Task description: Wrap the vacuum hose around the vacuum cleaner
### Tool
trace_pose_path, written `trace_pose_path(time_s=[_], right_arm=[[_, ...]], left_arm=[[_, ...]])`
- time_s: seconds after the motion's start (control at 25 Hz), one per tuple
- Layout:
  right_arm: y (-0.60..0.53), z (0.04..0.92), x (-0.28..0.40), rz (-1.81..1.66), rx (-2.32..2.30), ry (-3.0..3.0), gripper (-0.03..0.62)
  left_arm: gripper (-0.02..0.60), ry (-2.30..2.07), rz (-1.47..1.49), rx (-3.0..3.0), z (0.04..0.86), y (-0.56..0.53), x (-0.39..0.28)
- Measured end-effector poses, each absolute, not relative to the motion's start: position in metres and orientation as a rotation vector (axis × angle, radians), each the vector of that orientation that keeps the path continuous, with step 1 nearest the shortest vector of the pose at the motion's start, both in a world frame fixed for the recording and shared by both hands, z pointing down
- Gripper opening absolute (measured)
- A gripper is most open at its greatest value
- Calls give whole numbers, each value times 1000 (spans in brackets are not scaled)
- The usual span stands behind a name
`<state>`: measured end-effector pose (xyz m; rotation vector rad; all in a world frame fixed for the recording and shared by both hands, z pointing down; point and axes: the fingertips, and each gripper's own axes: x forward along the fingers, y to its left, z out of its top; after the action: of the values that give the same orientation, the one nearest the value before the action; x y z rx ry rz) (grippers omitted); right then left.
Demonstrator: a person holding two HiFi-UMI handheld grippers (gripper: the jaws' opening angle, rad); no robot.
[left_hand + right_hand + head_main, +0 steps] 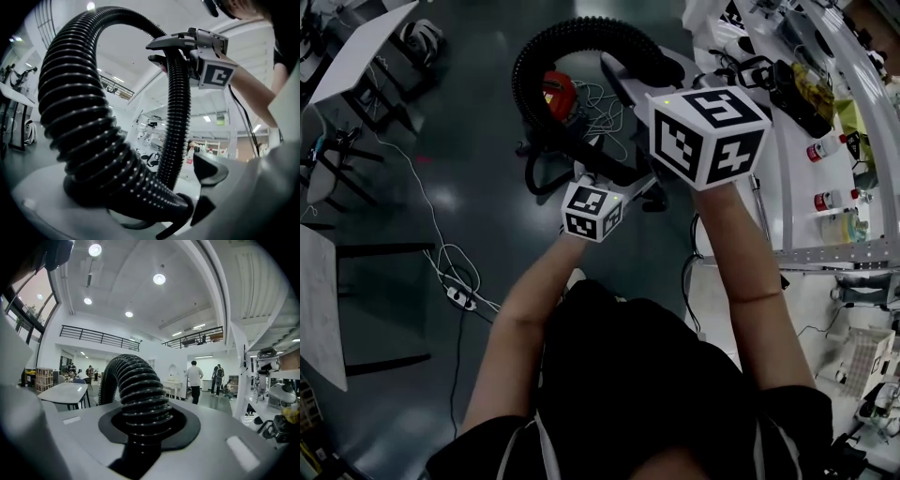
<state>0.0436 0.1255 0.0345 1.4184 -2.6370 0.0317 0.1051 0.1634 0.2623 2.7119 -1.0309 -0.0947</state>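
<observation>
Above the vacuum (558,94) on the floor, the hose (581,30) rises in one tall arch, lifted clear of the body so that, I judge, its slack can be led round rather than dragged. Nearer the person than the vacuum, the left gripper (154,206) is clenched on the hose low down, seemingly to anchor that part, while the right gripper (145,427), higher and to the vacuum's right, grasps the hose further along, jaws pinching its ribs, placed to steer the loop; the wrap looks barely begun.
</observation>
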Motion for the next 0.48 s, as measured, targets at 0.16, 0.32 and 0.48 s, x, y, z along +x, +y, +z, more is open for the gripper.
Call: trace_pose_path(time_s=[0.16, 0.32, 0.48], right_arm=[[116, 34, 38, 74, 1449, -2642, 115], [115, 33, 29, 77, 1430, -2638, 110], [113, 28, 22, 103, 1406, -2676, 101]], left_arm=[[563, -1096, -130, 2651, 249, 151, 114], [488, -1213, -107, 2615, 246, 128, 100], [467, -1065, -160, 2729, 232, 123, 94]])
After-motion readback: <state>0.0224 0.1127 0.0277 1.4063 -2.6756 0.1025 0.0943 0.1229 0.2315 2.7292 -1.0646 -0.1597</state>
